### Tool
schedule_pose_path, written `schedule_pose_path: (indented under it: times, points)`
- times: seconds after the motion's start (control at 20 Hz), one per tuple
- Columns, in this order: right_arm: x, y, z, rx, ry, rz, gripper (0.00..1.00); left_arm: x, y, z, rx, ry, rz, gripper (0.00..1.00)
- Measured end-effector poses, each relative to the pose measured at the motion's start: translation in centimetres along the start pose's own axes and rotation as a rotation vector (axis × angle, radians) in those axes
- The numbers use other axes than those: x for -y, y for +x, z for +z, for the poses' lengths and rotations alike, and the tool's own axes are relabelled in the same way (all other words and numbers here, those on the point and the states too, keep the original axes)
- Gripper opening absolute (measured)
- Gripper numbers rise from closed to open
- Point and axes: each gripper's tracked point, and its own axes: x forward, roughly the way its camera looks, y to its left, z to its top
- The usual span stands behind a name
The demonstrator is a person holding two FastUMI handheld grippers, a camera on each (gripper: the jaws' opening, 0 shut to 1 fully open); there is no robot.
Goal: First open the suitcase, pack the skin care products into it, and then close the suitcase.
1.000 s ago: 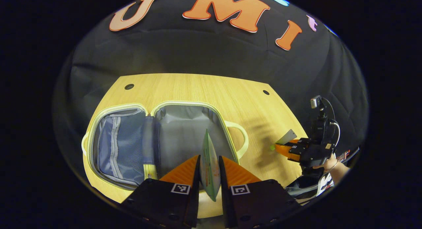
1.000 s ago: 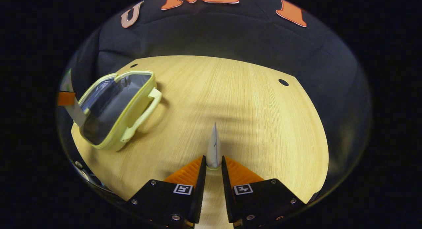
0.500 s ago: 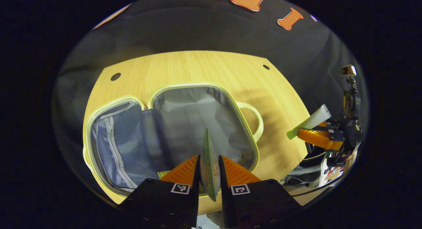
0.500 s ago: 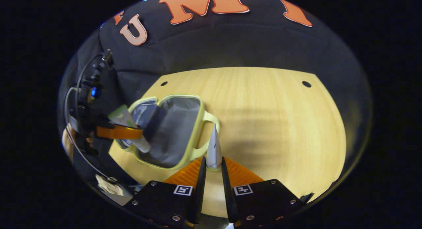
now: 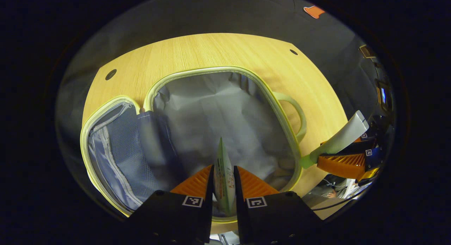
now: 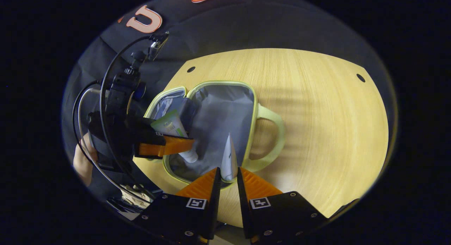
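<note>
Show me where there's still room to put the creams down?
The suitcase lies open. Its grey half, beside the handle, is bare. The mesh half looks bare too. The table beyond the handle is free. It's crowded at the near rim, where both grippers hold tubes.

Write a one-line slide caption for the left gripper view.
Left gripper holds a green-printed tube over the open suitcase on the wooden table, while the right gripper brings a second tube alongside.
</note>
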Motion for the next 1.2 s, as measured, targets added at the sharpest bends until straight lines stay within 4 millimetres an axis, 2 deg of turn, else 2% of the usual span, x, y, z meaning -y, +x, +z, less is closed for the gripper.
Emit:
schedule_pose_path:
  times: [0.15,0.2,0.25,0.3,0.35,0.4,0.55,0.85,0.95,1.0,1.05,1.2]
  points:
    - [-0.3,0.9,0.3,-0.009,0.012,-0.002,0.31,-0.5,0.6,0.4,0.015,-0.016,0.016,0.32]
    - [0.0,0.9,0.5,-0.01,0.011,-0.005,0.31,-0.9,0.2,0.5,0.031,-0.014,0.034,0.37]
    - [0.1,0.8,0.6,-0.008,0.01,-0.009,0.31,-1.0,0.1,1.0,0.045,-0.009,0.035,0.47]
    - [0.2,0.8,0.8,-0.006,0.009,-0.012,0.31,-1.2,-0.4,1.5,0.059,-0.005,0.043,0.64]
    - [0.2,0.8,1.0,-0.002,0.008,-0.015,0.31,-1.4,-0.5,1.2,0.077,-0.004,0.052,0.8]
    - [0.1,0.8,1.3,0.002,0.009,-0.016,0.31,-1.4,-1.6,1.5,0.095,-0.002,0.054,0.97]
    - [-0.4,1.1,1.7,0.001,0.005,-0.01,0.31,-1.5,-3.9,1.5,0.157,-0.028,0.047,0.98]
    - [-2.8,3.0,2.4,-0.026,-0.042,-0.002,0.31,-4.2,-10.0,0.6,0.271,-0.132,0.072,0.98]
    - [-3.1,4.0,2.4,-0.042,-0.067,-0.022,0.31,-5.7,-11.9,-0.4,0.291,-0.186,0.087,0.98]
    - [-3.2,4.4,2.2,-0.053,-0.073,-0.026,0.28,-6.7,-12.7,-1.2,0.298,-0.212,0.1,0.98]
    - [-3.3,4.8,2.0,-0.063,-0.07,-0.026,0.31,-7.9,-13.7,-1.8,0.303,-0.236,0.114,0.98]
    - [-3.5,6.0,1.7,-0.084,-0.049,-0.033,0.31,-11.4,-16.6,-4.1,0.309,-0.307,0.153,0.98]
